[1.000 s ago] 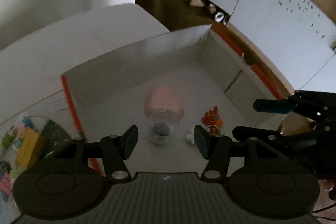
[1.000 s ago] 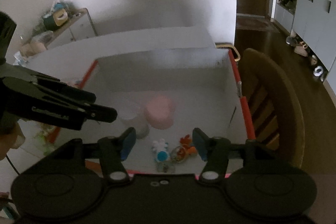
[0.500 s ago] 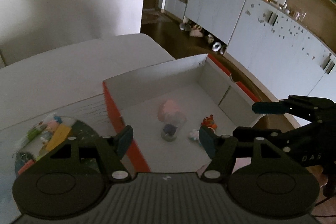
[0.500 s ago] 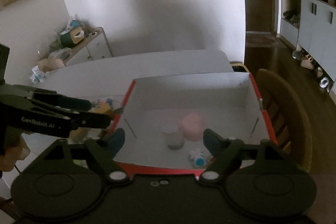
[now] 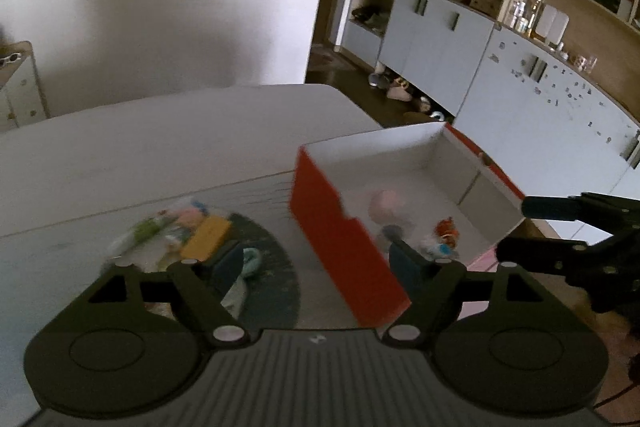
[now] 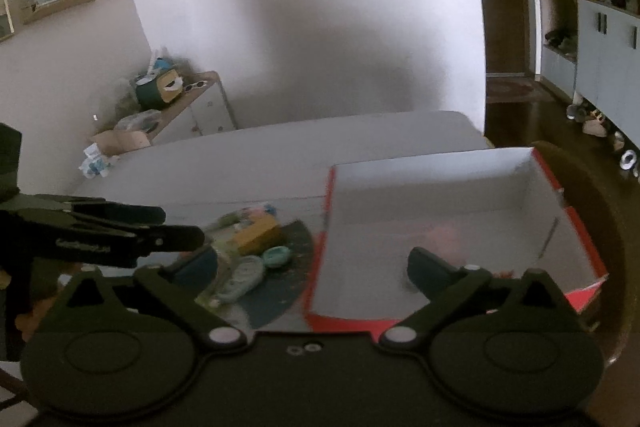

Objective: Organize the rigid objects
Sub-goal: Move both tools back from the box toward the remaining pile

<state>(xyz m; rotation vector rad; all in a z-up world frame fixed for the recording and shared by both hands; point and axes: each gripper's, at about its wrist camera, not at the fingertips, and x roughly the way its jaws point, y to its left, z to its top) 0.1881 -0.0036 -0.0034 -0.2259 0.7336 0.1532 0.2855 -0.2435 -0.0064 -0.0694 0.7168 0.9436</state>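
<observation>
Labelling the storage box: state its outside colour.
Red-orange outside, white inside; the box shows best in the left wrist view.

You have pulled both grippers back and up from the box [image 5: 340,239]. A second ago your left gripper [image 5: 316,261] hung right over the box floor; now it sits back over the box's red near wall, and that wall and the surface [image 5: 140,147] to its left have come into sight. The dark mat [image 5: 272,267] with its pile of small toys [image 5: 188,231] now shows much more fully. Your right gripper [image 6: 308,265] has backed off the same way, so the whole box fits in its view. Both grippers' jaws are opening, wider than a second ago, with nothing held between them.
</observation>
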